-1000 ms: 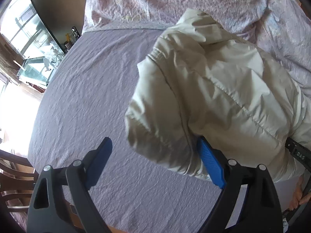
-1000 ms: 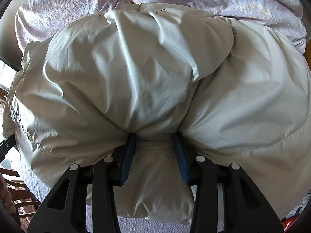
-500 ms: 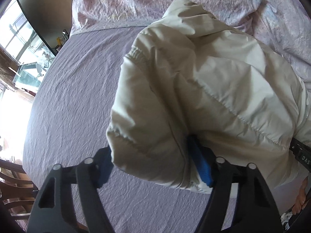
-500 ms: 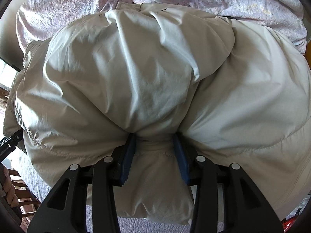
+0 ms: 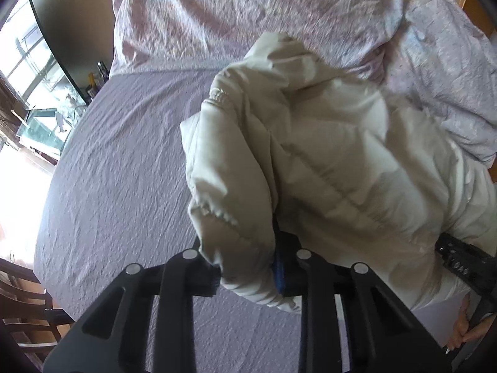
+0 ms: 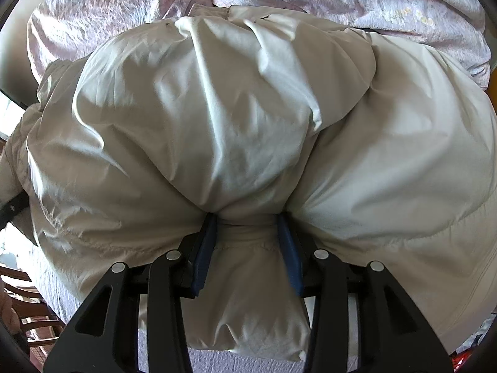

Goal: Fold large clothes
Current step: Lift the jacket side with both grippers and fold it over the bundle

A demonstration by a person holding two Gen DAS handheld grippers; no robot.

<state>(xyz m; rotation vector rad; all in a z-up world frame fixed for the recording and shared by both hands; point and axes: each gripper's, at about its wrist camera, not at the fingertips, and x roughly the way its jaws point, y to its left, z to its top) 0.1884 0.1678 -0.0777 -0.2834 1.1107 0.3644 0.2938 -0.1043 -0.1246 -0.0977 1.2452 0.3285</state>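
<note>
A cream puffy jacket (image 5: 335, 161) lies bunched on a bed with a lilac sheet (image 5: 124, 161). My left gripper (image 5: 248, 261) is shut on the jacket's near left edge, and the fabric hides most of both blue pads. In the right wrist view the jacket (image 6: 236, 118) fills the frame. My right gripper (image 6: 247, 248) is shut on a thick fold of its near edge, with both blue pads (image 6: 203, 255) pressed into the fabric. The right gripper's body also shows at the right edge of the left wrist view (image 5: 466, 264).
A crumpled pink floral duvet (image 5: 279, 15) lies across the far side of the bed, touching the jacket. A wooden chair (image 5: 28, 304) stands off the bed's near left corner. A window and a glass cabinet (image 5: 43, 124) are at the far left.
My left gripper moved in on the jacket's left edge and closed on it. My right gripper kept its hold and barely moved.
</note>
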